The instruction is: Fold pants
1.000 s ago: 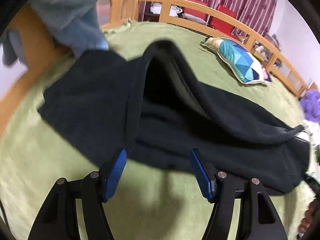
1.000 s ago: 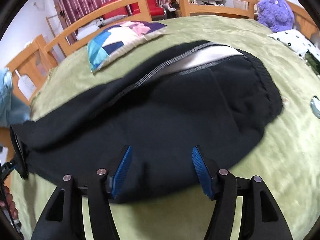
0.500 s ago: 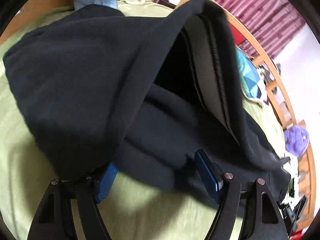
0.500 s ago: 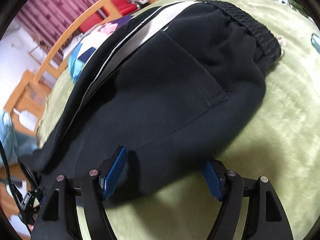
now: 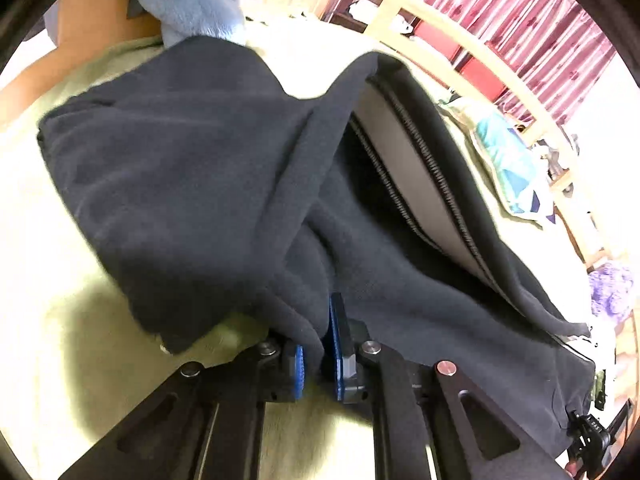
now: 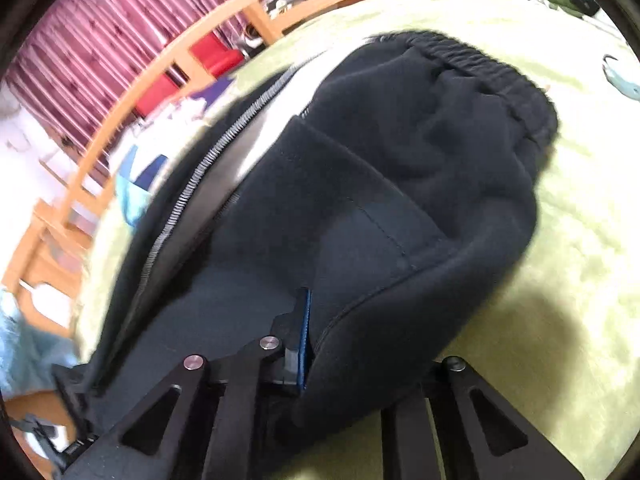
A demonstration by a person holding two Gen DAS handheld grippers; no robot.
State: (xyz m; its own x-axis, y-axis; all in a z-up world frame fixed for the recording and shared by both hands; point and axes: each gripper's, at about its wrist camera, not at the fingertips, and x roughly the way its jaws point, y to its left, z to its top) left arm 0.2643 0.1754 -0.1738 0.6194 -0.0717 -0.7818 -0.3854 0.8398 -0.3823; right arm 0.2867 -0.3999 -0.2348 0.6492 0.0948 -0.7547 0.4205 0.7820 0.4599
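Pants (image 5: pixel 192 168), black and soft, lie on the green blanket (image 5: pixel 60 360) on the bed. My left gripper (image 5: pixel 318 354) pinches a fold of them tight. My right gripper (image 6: pixel 316 344) squeezes the near edge of the pants, below the stretchy waistband (image 6: pixel 496 76).

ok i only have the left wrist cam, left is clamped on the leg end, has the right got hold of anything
Observer: Yes, the right gripper is shut on the near edge of the pants.
Operator: which end is that
Observer: The waist end; the elastic waistband lies just beyond it on the green blanket.
Operator: any pocket showing there
Observer: A stitched pocket seam runs across the fabric above the right gripper's fingers.
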